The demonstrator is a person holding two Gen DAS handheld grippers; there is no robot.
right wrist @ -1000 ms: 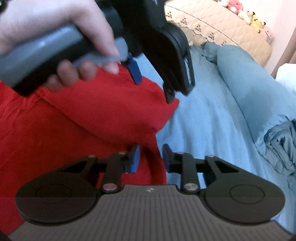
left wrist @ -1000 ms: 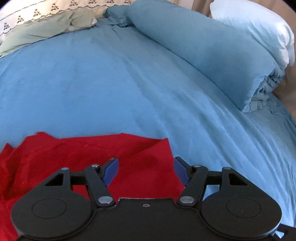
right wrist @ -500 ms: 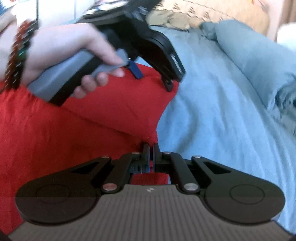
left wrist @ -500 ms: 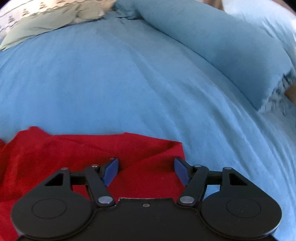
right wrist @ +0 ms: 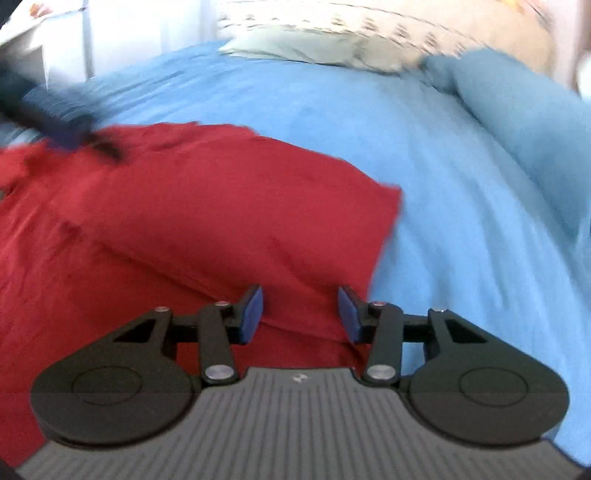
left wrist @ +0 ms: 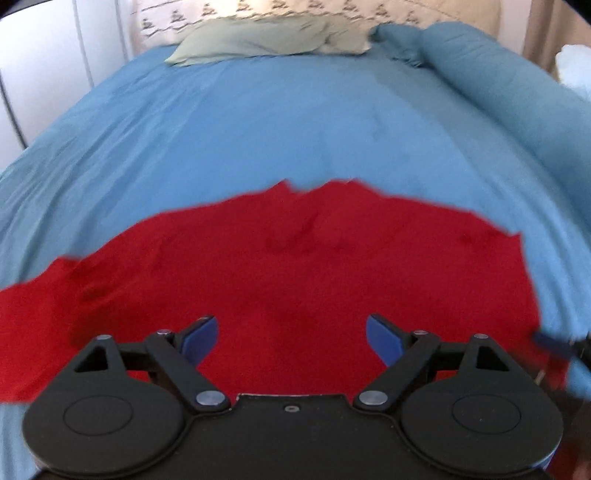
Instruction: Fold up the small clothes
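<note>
A red garment (left wrist: 295,266) lies spread on the blue bed sheet (left wrist: 258,122). My left gripper (left wrist: 291,338) is open and empty above the garment's near part. In the right wrist view the garment (right wrist: 184,221) has one part folded over onto itself, and its right edge ends near the middle. My right gripper (right wrist: 301,314) is open over the folded part's near right corner, holding nothing. The left gripper shows as a dark blur at the upper left of the right wrist view (right wrist: 48,118). The right gripper shows as a blur at the right edge of the left wrist view (left wrist: 561,345).
A rolled blue duvet (left wrist: 517,92) lies along the bed's right side. A grey-green pillow (left wrist: 258,38) and a patterned cream pillow (right wrist: 406,26) sit at the head. White furniture (left wrist: 55,74) stands to the left of the bed.
My right gripper was shut on the garment's edge and has opened, letting it go. Both grippers pulled back and apart. The left gripper stayed open.
</note>
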